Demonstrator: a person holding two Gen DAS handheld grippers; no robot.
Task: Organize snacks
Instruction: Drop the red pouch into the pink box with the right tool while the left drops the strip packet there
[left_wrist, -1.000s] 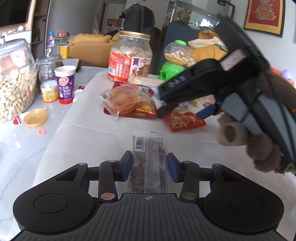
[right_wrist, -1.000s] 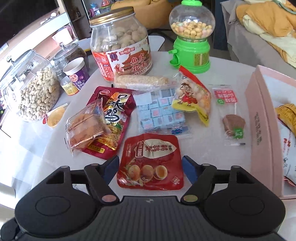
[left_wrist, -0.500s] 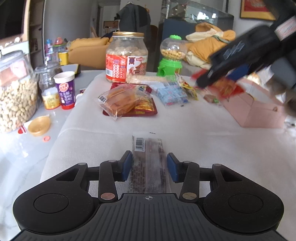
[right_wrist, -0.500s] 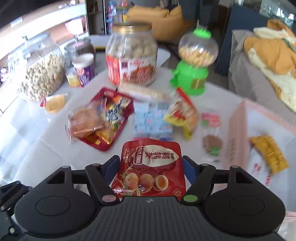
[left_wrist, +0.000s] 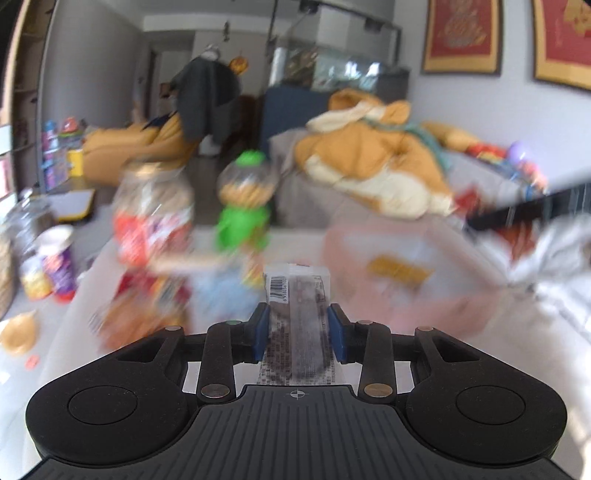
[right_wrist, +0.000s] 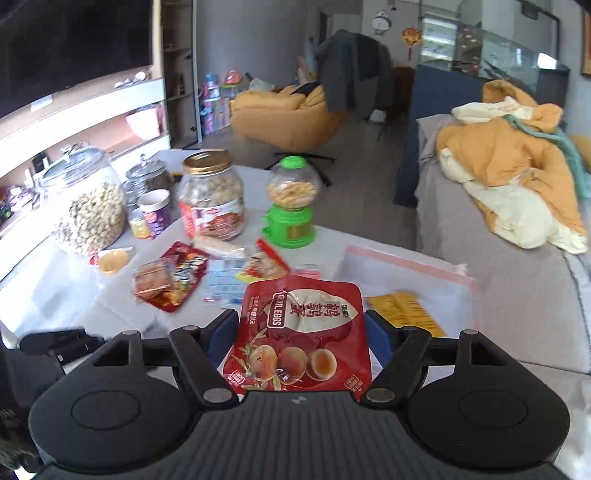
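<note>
Your left tongs (left_wrist: 298, 334) have just been closing, and now their blue pads press on both sides of a long clear snack bar (left_wrist: 297, 325) with a barcode at its far end. The bar is off the surface (left_wrist: 81, 332) and sticks out past the fingertips. Most of this view is blurry.

Your right tongs (right_wrist: 299, 336) are fairly wide and hold a red pouch of quail eggs (right_wrist: 301, 332) between the pads. The pouch is up in the air, above the snacks that lie on the surface.

Just past the pouch, a bit to its right, is the pink box (right_wrist: 406, 262). It is open at the top, and a yellow pack (right_wrist: 404, 314) lies inside it.

To the left of the box, more snacks lie in a loose bunch on the white surface: a red bag (right_wrist: 177, 280) with a clear pack of cakes (right_wrist: 153, 282) on top, a blue and white pack (right_wrist: 221, 282), and a yellow and red bag (right_wrist: 264, 264).

Behind them stand a jar of peanuts with a gold lid (right_wrist: 210, 195) and a green candy machine (right_wrist: 291, 206). Further left are a big glass jar of nuts (right_wrist: 88, 206) and a purple cup (right_wrist: 157, 212).

In the right view, the black tip of your left tongs shows at the lower left edge.
</note>
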